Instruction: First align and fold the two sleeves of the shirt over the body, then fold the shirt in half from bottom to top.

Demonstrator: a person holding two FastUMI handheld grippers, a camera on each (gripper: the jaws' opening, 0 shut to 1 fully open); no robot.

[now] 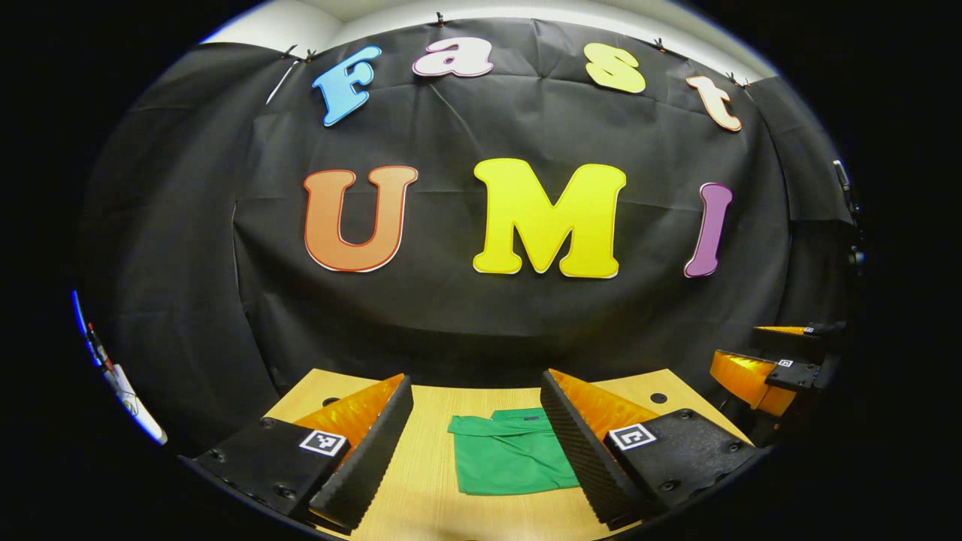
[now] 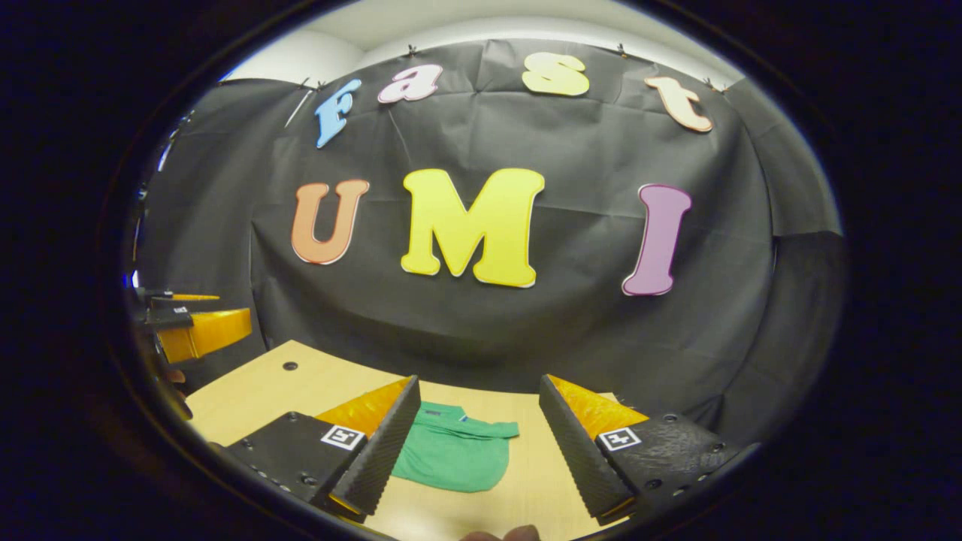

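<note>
We're looking down at the green shirt (image 1: 511, 454), and it's lying on the wooden table (image 1: 421, 481) as a compact, folded bundle, close to the black cloth wall (image 1: 481, 315) at the table's far edge. In the left gripper view it's reading as a squarish packet with a neat band of folded fabric across its far side, its right part hiding behind our finger. In the right gripper view the shirt (image 2: 455, 451) is showing a rounded lower right corner and a flap sticking out to the right at the top, a few soft creases running across it.

We're holding the left gripper (image 1: 477, 451) above the table with its fingers spread wide, gripping nothing. The right gripper (image 2: 477, 447) is hanging the same way, jaws wide apart and empty, the shirt sitting in the gap between them farther off, and we're seeing no contact with the cloth
</note>
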